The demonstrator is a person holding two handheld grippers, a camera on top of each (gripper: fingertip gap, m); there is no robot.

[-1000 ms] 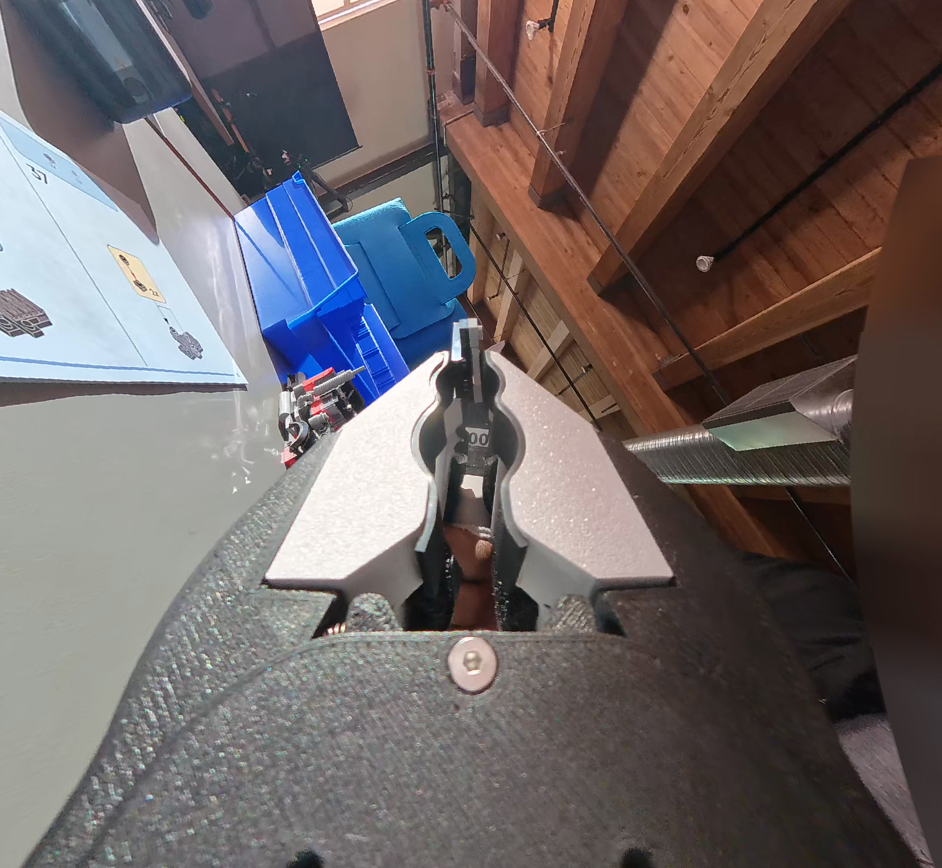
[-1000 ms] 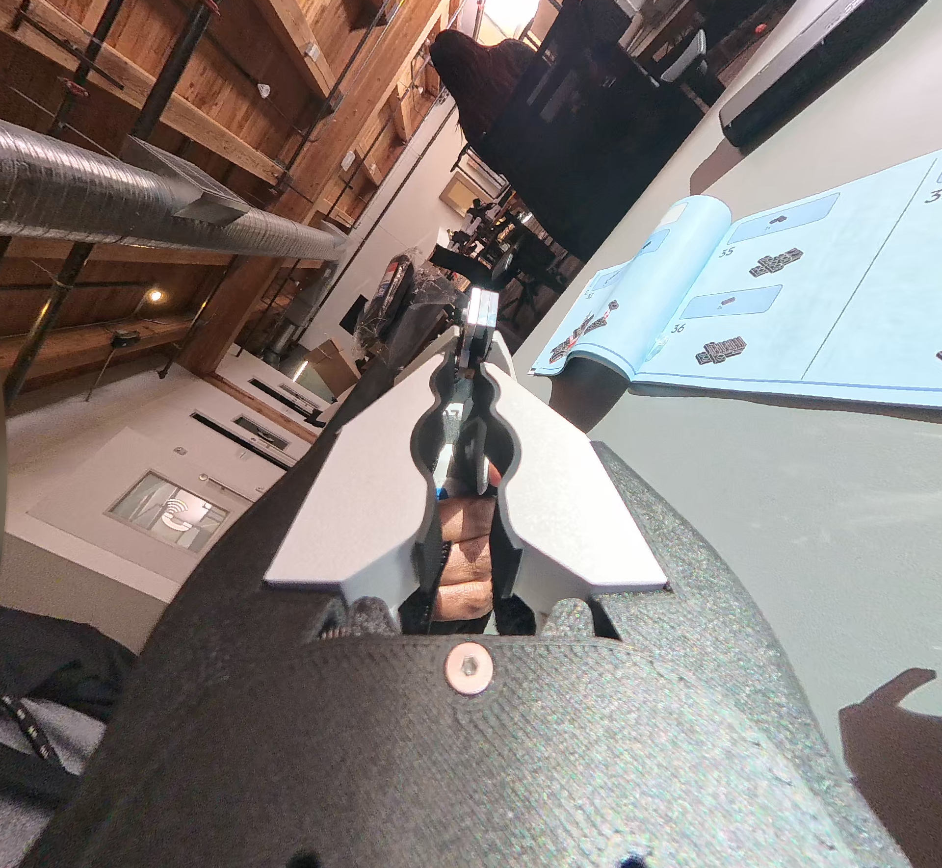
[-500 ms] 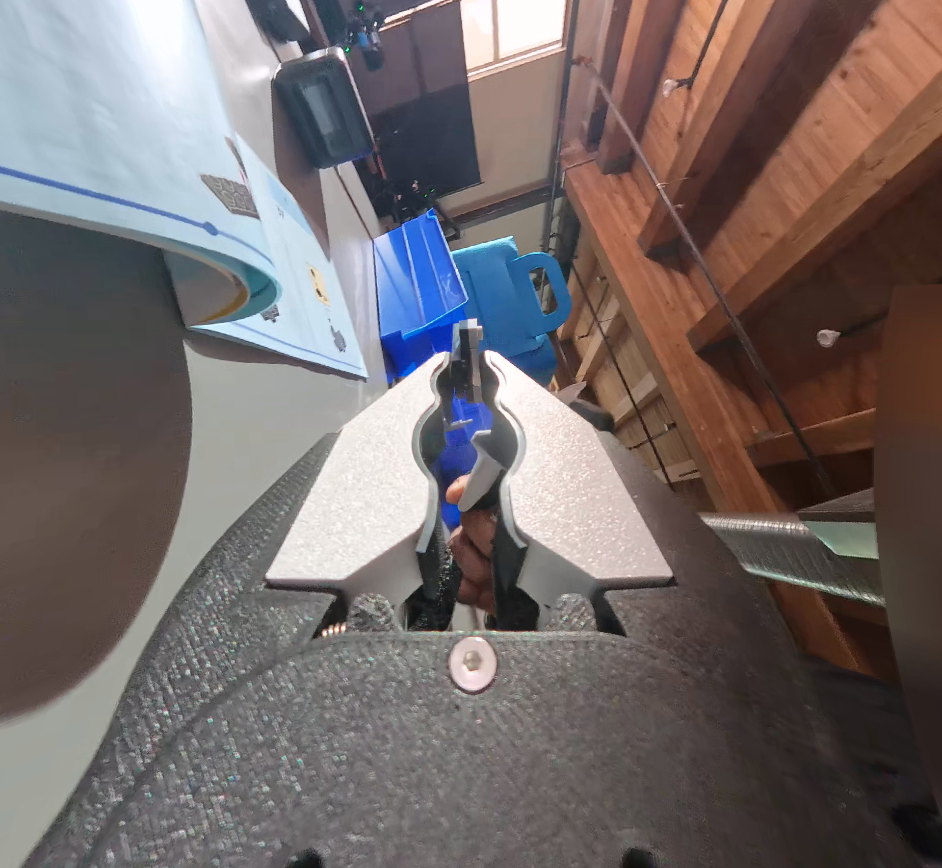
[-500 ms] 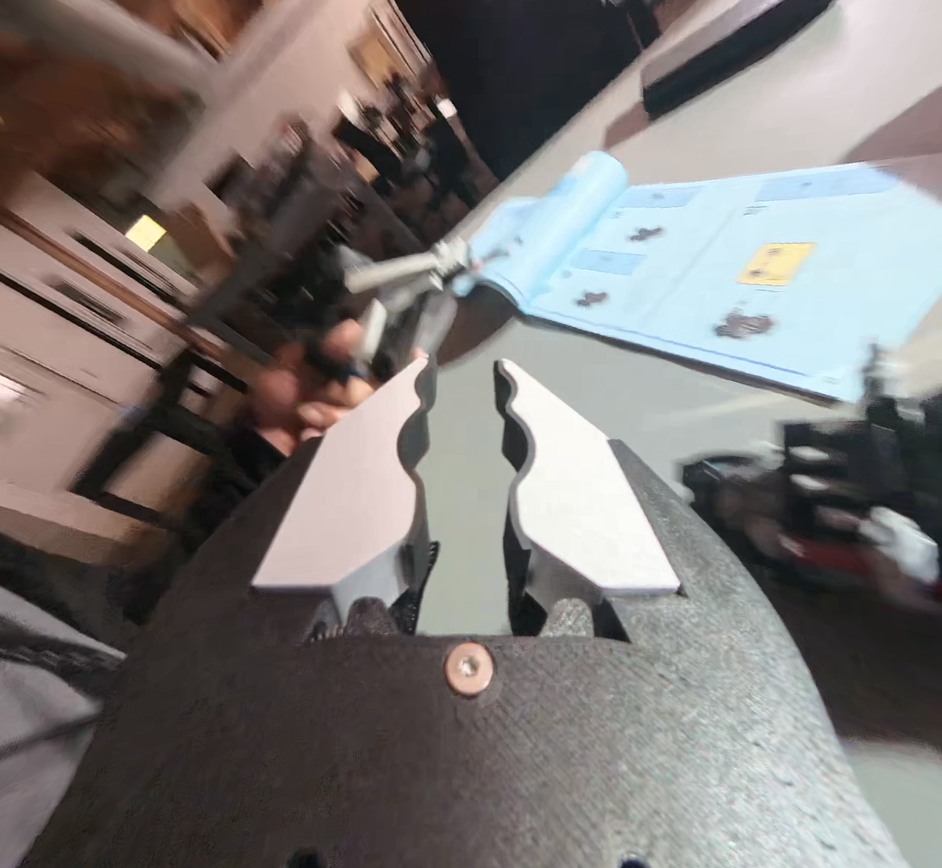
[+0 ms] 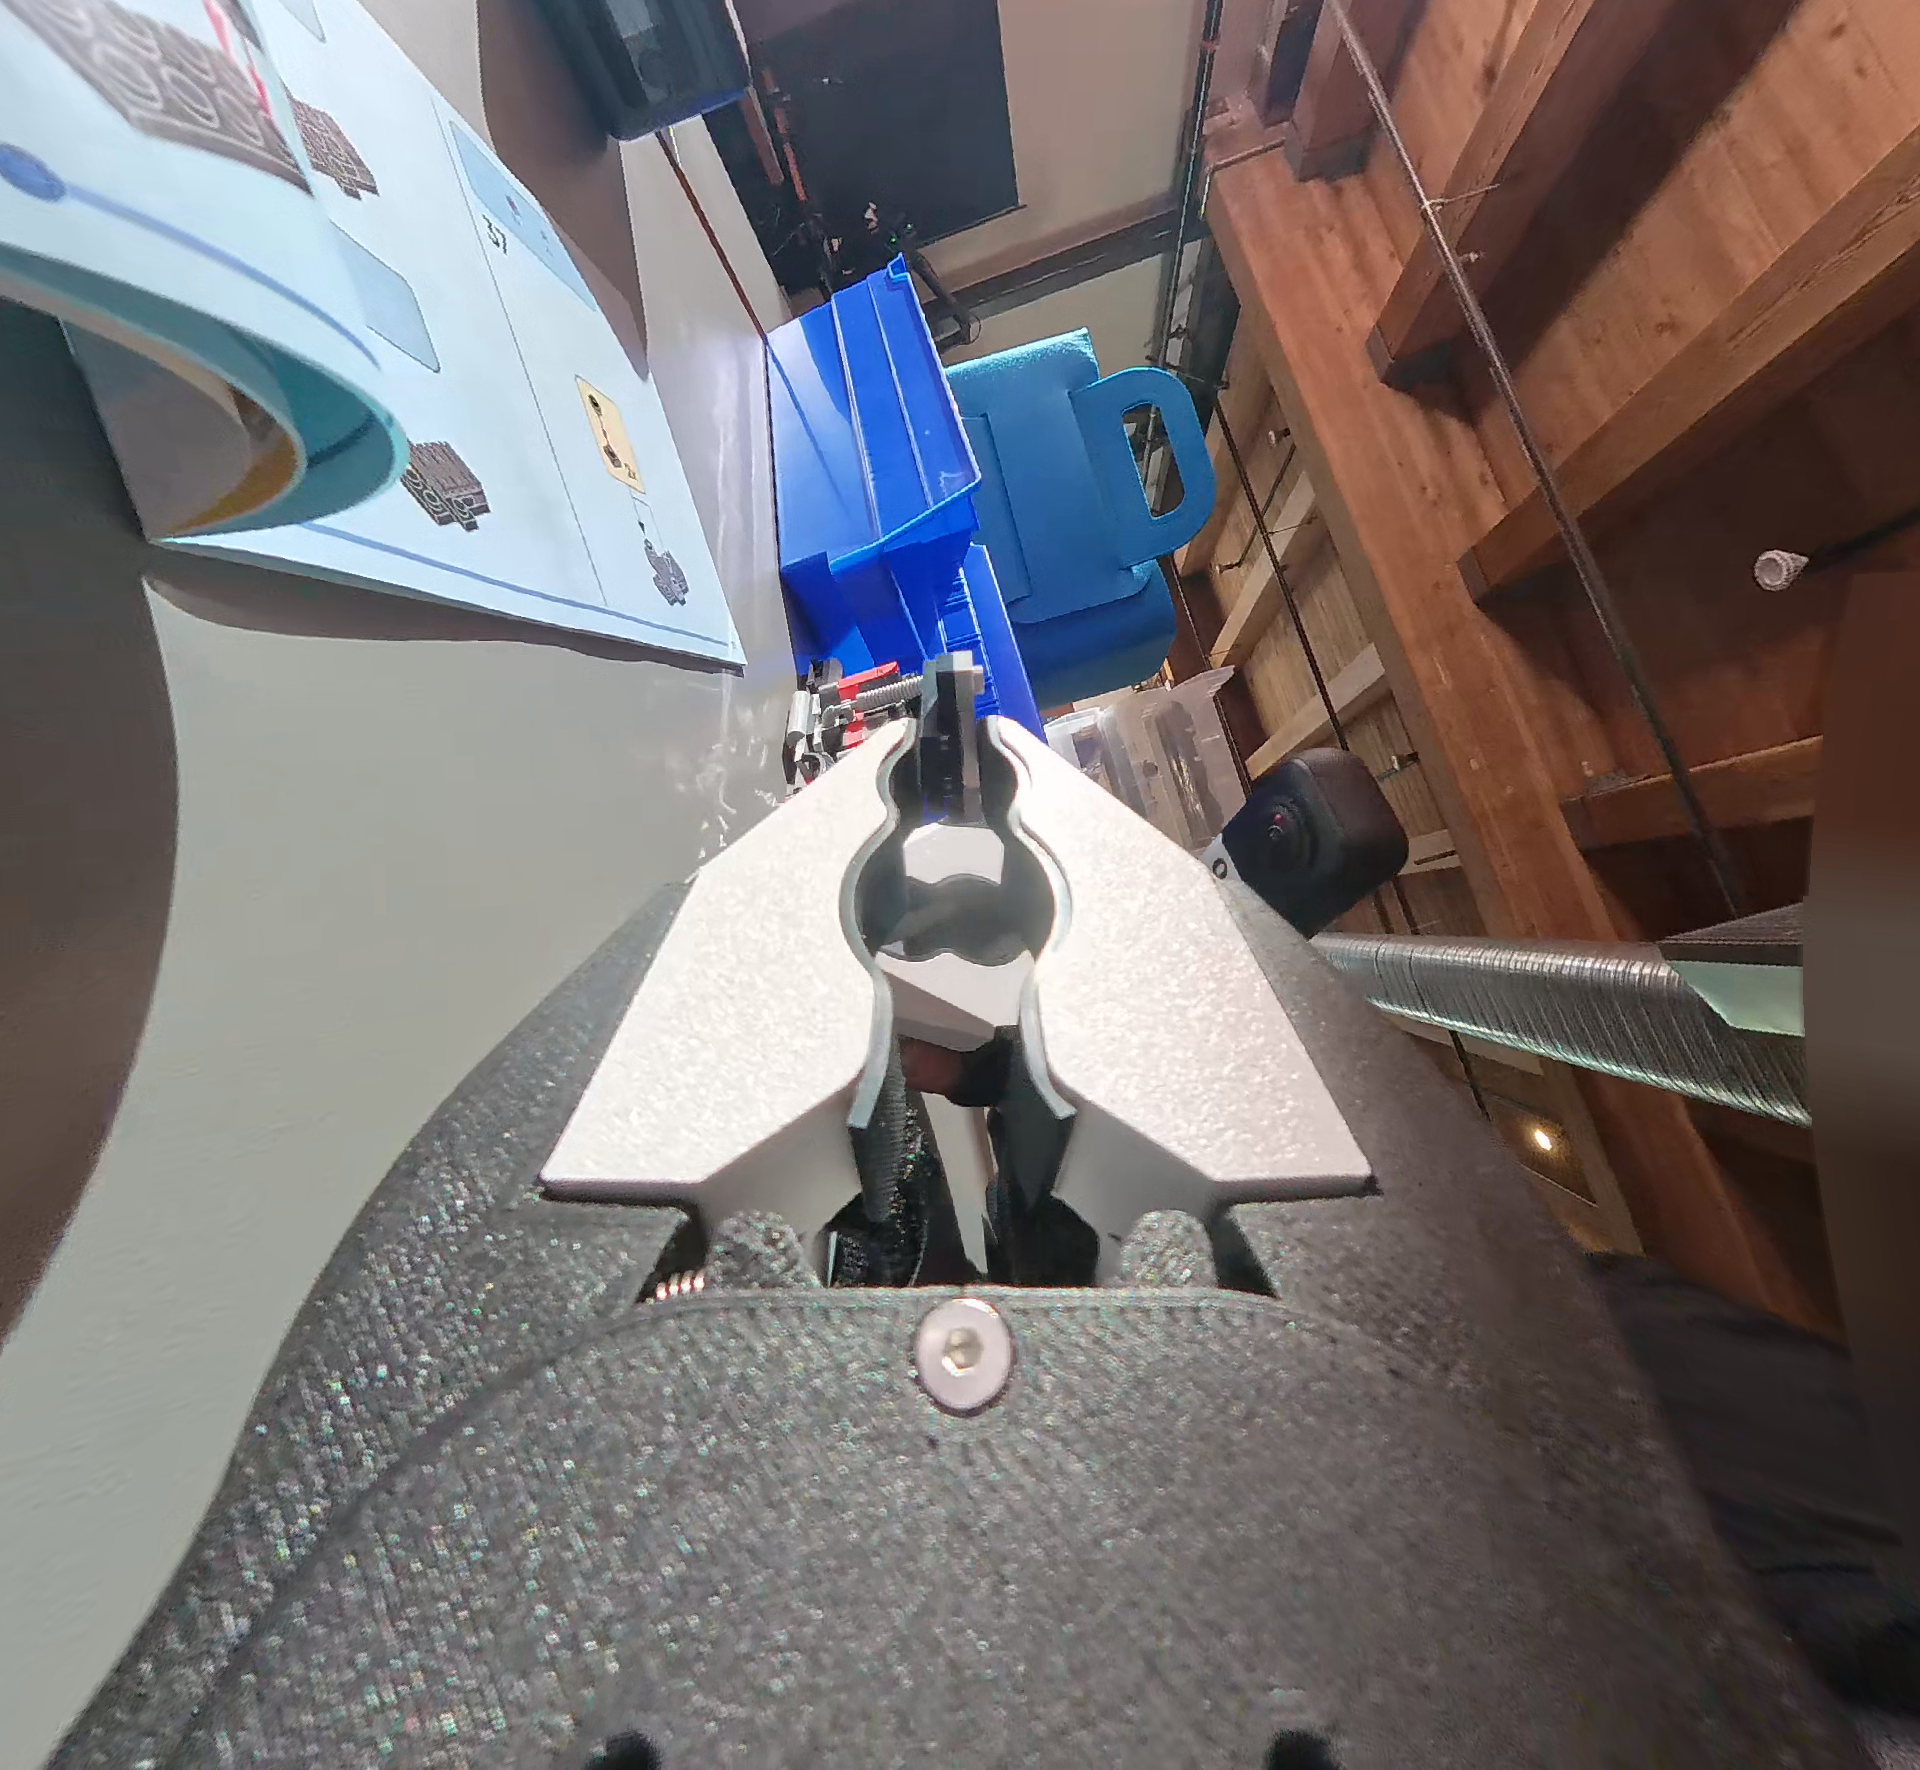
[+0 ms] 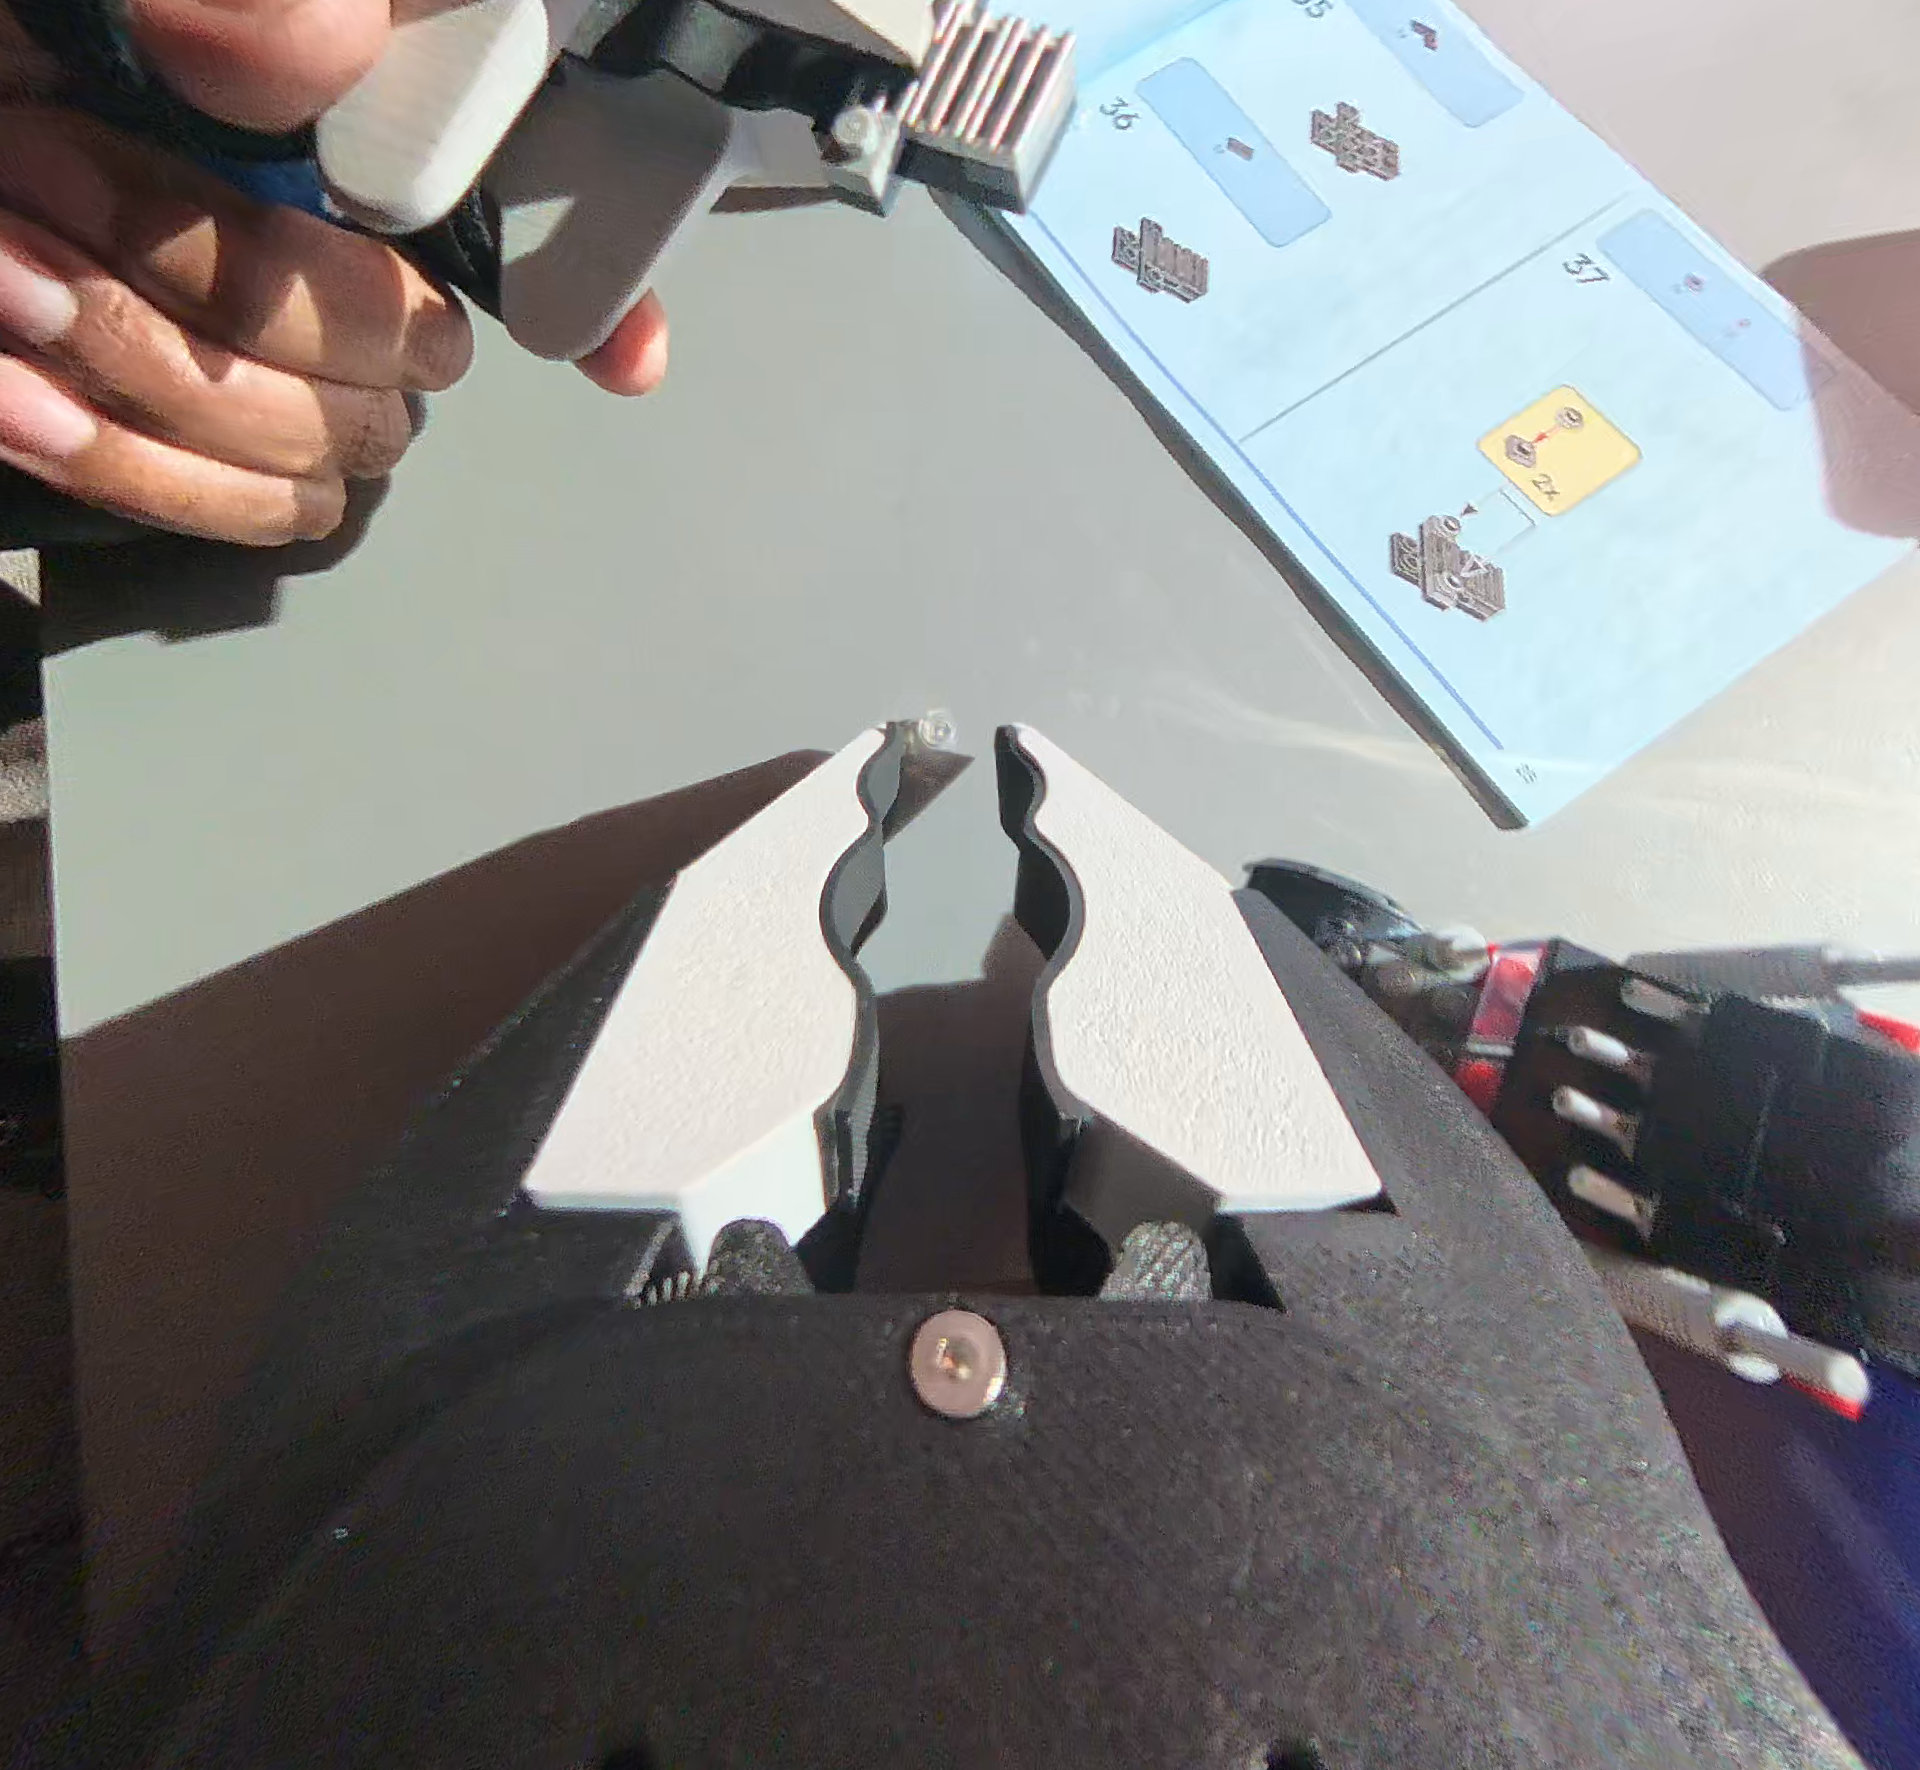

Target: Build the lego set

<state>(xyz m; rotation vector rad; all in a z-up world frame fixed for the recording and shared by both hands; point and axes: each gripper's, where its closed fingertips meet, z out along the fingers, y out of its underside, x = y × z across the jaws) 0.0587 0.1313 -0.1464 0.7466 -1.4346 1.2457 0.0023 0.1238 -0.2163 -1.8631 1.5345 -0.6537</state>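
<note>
Over the table (image 6: 727, 525): bare grey surface ahead of the right gripper (image 6: 940, 738), jaws apart, a small clear stud (image 6: 932, 731) at its left tip.
Left gripper (image 5: 951, 681): clamped on a grey ridged piece (image 6: 987, 105).
Booklet (image 6: 1455, 349): its edge lies right.
Black-red model (image 6: 1683, 1086): beside the right jaw.

Right gripper (image 6: 940, 749) fingers apart over grey table (image 6: 727, 525), tiny grey piece (image 6: 928, 733) at left fingertip.

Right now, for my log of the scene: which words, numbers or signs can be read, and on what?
I do not copy writing; here is what bears it.
Instruction booklet: printed step numbers beside the diagrams, a small mark in a yellow box.
Booklet's page corner: print too small to read.
Ribbed grey piece in the left gripper: none visible.
</note>
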